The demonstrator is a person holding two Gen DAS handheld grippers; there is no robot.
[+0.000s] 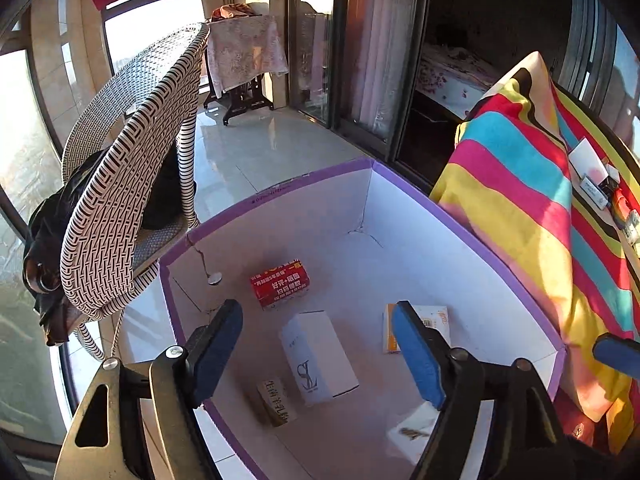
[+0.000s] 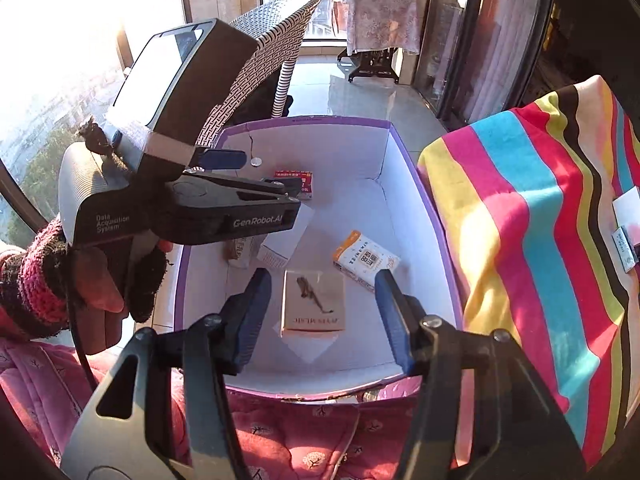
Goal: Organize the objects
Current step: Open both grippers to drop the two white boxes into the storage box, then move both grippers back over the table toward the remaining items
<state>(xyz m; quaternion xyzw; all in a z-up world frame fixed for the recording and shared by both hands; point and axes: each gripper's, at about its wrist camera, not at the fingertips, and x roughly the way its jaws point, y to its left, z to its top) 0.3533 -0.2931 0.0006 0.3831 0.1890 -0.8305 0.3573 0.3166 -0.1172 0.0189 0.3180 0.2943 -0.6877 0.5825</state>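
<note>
The landmark is the purple-rimmed box [image 1: 460, 224] with white inner walls. Both tools hang above it — the left hand-held gripper [image 1: 316, 348] with its blue pads spread wide and nothing between them, the right hand-held gripper [image 2: 320, 316] likewise wide apart and holding nothing. On the box floor lie a red packet [image 1: 280, 284] near the far wall, a white carton [image 1: 318, 356] at the middle, an orange-and-white pack [image 2: 365, 260] toward the right wall, and a tan flat box [image 2: 313, 303] near the near wall. Just right of the box hangs a striped cloth [image 2: 540, 216] — a few small boxes [image 1: 596, 180] rest on top of it. A wicker chair [image 1: 132, 184] stands left of the box.
</note>
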